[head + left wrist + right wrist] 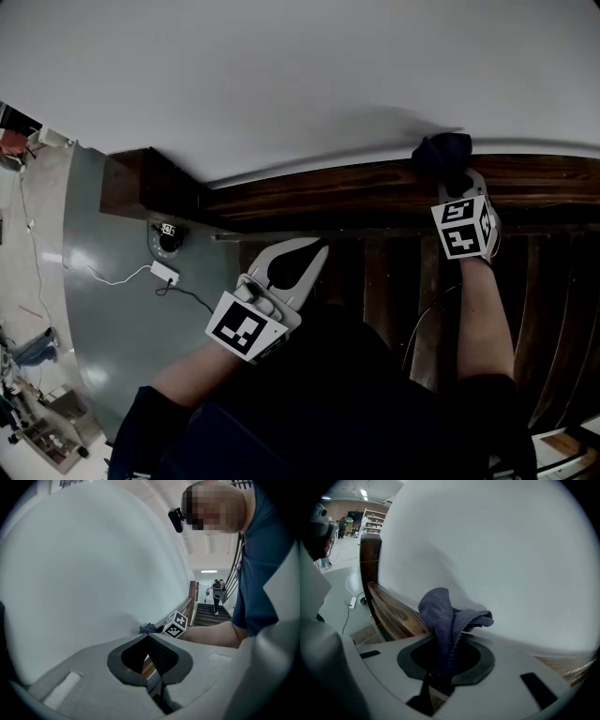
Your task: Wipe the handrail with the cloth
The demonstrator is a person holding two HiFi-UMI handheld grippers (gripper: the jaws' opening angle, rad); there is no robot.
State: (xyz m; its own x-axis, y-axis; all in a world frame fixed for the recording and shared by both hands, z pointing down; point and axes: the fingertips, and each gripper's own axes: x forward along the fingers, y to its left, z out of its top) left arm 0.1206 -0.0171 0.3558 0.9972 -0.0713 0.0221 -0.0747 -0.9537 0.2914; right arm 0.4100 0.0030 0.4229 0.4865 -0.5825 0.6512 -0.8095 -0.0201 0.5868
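Observation:
A dark wooden handrail [309, 192] runs along the white wall from left to right. On its top, at the right, lies a dark blue cloth [442, 152]. My right gripper [454, 180] is shut on that cloth and presses it to the rail. In the right gripper view the cloth [443, 613] bunches up out of the closed jaws of the right gripper [447, 641], with the handrail [393, 613] running away behind. My left gripper [314, 247] hangs below the rail, shut and empty. The left gripper [149, 638] points toward the cloth [148, 628].
The rail ends at a dark newel post [141, 183] on the left. Dark balusters [553, 309] stand under the rail. On the grey floor lie a white power strip [165, 273] with cables and a round device [169, 234]. A person [217, 595] is on the stairs beyond.

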